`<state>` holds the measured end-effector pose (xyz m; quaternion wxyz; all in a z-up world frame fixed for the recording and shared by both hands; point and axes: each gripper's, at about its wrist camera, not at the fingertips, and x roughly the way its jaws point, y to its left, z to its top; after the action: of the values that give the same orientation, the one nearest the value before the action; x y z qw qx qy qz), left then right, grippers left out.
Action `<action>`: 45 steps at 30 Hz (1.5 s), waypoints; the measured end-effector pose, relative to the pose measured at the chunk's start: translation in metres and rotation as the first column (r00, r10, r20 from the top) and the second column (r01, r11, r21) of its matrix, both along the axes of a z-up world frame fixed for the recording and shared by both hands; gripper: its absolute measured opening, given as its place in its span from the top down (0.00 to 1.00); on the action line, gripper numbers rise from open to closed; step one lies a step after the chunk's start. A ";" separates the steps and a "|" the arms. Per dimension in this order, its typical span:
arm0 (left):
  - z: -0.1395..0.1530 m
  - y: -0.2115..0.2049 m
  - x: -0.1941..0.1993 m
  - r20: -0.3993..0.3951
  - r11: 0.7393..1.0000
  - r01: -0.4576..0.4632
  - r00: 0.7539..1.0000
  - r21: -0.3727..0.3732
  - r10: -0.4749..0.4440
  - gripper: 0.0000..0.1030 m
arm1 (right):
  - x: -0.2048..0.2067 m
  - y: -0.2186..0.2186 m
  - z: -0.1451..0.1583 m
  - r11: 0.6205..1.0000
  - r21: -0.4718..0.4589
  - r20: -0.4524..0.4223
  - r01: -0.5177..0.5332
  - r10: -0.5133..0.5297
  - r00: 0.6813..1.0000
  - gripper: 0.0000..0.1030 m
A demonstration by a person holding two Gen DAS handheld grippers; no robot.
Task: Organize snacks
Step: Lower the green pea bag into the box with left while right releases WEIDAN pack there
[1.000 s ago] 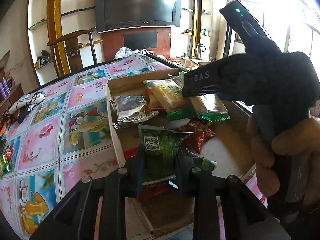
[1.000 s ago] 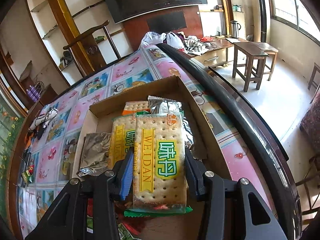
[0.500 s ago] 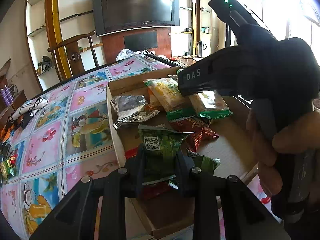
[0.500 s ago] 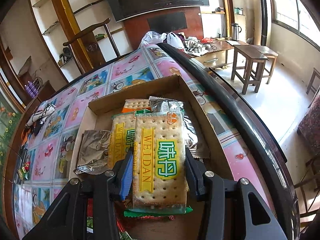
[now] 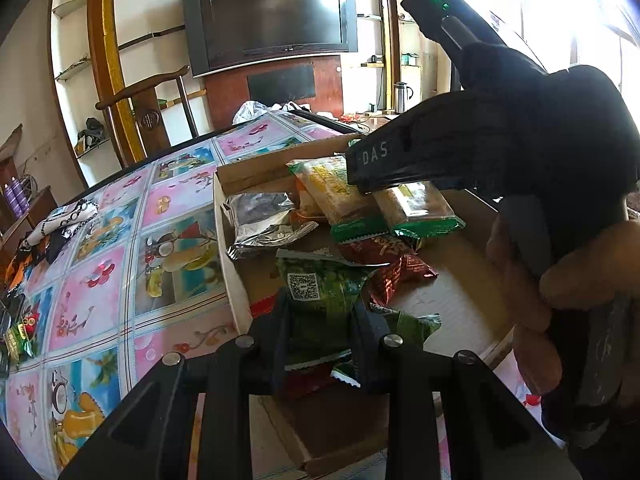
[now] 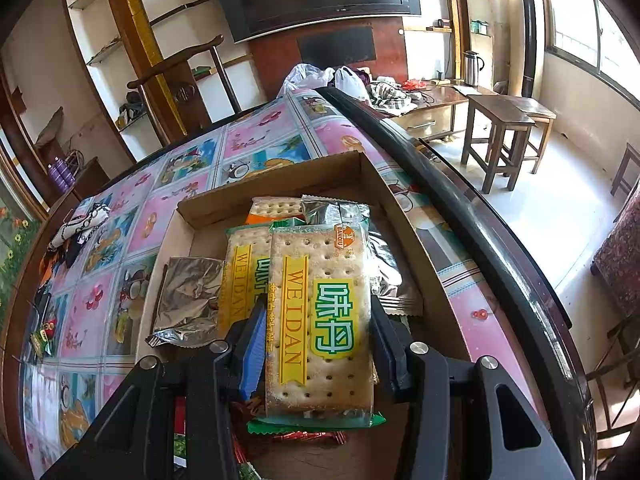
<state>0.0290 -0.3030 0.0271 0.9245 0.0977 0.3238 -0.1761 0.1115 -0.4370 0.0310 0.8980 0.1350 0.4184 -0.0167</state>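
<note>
A shallow cardboard box (image 5: 276, 168) (image 6: 276, 176) on the patterned table holds several snack packs. My left gripper (image 5: 318, 316) is shut on a green packet with a QR code (image 5: 320, 292), held low over the box's near end. My right gripper (image 6: 318, 320) is shut on a WEIDAN cracker pack (image 6: 320, 320), held above the box; it shows in the left wrist view (image 5: 416, 204) too. A second WEIDAN pack (image 6: 244, 276), a silver foil pack (image 6: 188, 300) (image 5: 260, 220), an orange cracker pack (image 6: 272, 208) and a red packet (image 5: 384, 260) lie in the box.
The table's dark rim (image 6: 460, 200) runs along the box's right side. Small packets (image 6: 42, 336) and a patterned cloth (image 6: 80, 224) lie at the table's left. A wooden chair (image 6: 184, 80) stands behind the table, stools (image 6: 500, 120) to the right.
Both grippers keep their hold. The right gripper with its cracker pack has drifted slightly nearer and lower in the left wrist view; the box contents are unmoved.
</note>
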 end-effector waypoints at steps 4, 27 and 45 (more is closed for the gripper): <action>0.000 0.000 0.000 0.000 1.000 0.000 1.000 0.000 0.000 0.75 | 0.000 0.000 0.000 1.000 0.000 0.000 0.001 -0.001 1.000 0.52; -0.001 -0.001 0.000 0.001 1.000 -0.001 1.000 0.002 0.001 0.75 | 0.001 0.011 0.001 0.999 -0.036 0.004 -0.036 0.036 0.999 0.52; -0.001 -0.001 0.000 0.001 1.000 -0.001 1.000 0.003 0.001 0.73 | 0.004 0.026 -0.006 0.993 -0.024 -0.029 -0.118 0.117 0.993 0.52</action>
<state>0.0293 -0.3040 0.0261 0.9246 0.0987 0.3237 -0.1750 0.1150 -0.4108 0.0251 0.8933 0.0981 0.4376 0.0290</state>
